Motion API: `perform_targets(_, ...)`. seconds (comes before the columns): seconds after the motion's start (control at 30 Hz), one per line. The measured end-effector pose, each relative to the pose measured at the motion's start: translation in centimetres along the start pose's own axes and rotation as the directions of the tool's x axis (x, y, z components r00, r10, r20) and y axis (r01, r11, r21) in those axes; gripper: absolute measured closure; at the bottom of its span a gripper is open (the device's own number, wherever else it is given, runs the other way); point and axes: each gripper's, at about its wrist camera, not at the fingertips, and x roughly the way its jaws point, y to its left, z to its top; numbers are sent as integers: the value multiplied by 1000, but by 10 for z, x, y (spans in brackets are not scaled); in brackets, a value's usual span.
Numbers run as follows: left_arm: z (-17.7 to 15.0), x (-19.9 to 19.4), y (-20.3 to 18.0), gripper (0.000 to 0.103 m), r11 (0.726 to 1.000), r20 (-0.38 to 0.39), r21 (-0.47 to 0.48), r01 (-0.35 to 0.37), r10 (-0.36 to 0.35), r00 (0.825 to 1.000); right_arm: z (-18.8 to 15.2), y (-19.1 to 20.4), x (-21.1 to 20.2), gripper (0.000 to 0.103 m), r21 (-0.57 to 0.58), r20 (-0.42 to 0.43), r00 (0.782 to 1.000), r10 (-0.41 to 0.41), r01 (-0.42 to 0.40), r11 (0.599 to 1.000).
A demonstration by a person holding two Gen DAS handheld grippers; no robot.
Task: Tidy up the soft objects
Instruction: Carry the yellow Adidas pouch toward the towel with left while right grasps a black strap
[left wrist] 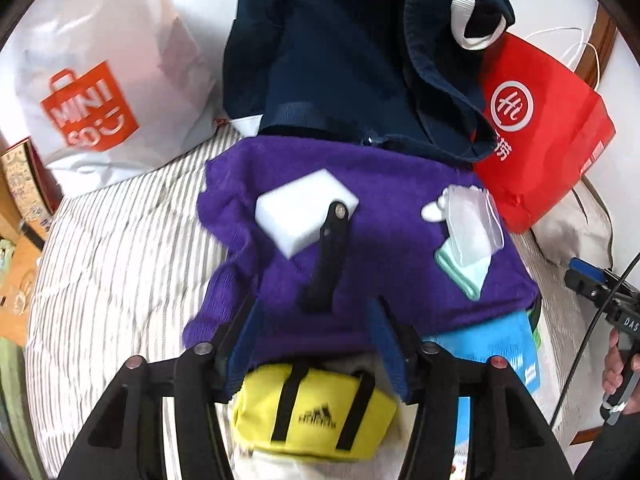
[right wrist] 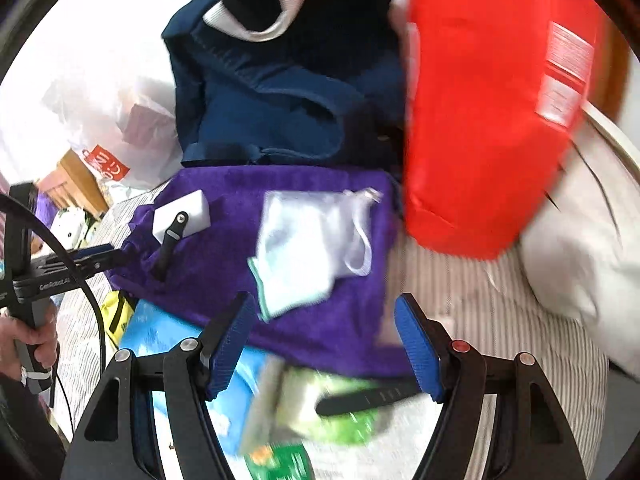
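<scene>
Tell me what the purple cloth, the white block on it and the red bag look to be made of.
Purple cloth: soft knit or terry, judging by its fuzzy, matte pile. White block: probably foam sponge; smooth, matte, crisp edges. Red bag: looks like non-woven fabric or coated paper; stiff creases, slight sheen, printed logo. Blur leaves that one open.

Ahead of the jaws spreads a purple towel [left wrist: 360,264], a white sponge block [left wrist: 304,212] and a black strap [left wrist: 328,256] on it. Beyond lies a navy bag [left wrist: 332,52] with a white handle, beside a red bag [left wrist: 548,132] with a white logo. A yellow pouch [left wrist: 316,412] with black straps sits between blue-padded jaws. The bed sheet [left wrist: 116,264] is white with grey stripes.
</scene>
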Motion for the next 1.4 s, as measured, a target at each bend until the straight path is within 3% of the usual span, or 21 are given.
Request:
perform_targets(0.23,-37,-13,7,47,999,-22,-43,-6,5,1000,-39,-27,-17,31,77,-25,1000,-13,15,997)
perform_targets(0.5,-78,-30,14,47,996,-43,-88,-29,25,999,-74,-36,6,31,121,-101,995,-27,39,992)
perform_targets(0.83,-92,-32,20,47,992,-57,-119,-43,36,998,-70,-60,40,32,311,-102,990,97,-60,948)
perform_targets(0.87,-92,-30,20,47,992,-59,-119,-42,35,998,-68,-62,44,37,322,-100,990,99,-62,945)
perform_targets(0.93,-92,-25,17,47,993,-71,-112,-38,30,997,-64,-62,51,61,318,-87,990,109,-76,945)
perform_targets(0.97,-91,-22,16,47,994,-77,-106,-38,30,997,-62,-62,53,80,306,-82,991,106,-76,949)
perform_targets(1.0,-90,-20,14,47,994,-81,-100,-40,32,996,-60,-61,55,86,299,-72,990,122,-96,950)
perform_targets(1.07,-90,-15,11,47,995,-85,-91,-37,29,996,-59,-60,53,88,297,-55,987,150,-127,946)
perform_targets(1.2,-89,-12,9,47,995,-82,-91,-27,19,996,-62,-53,38,90,239,-20,995,101,-94,967)
perform_targets(1.4,-87,-15,14,47,995,-54,-101,-23,18,998,-71,-56,13,97,231,-8,994,105,-100,968)
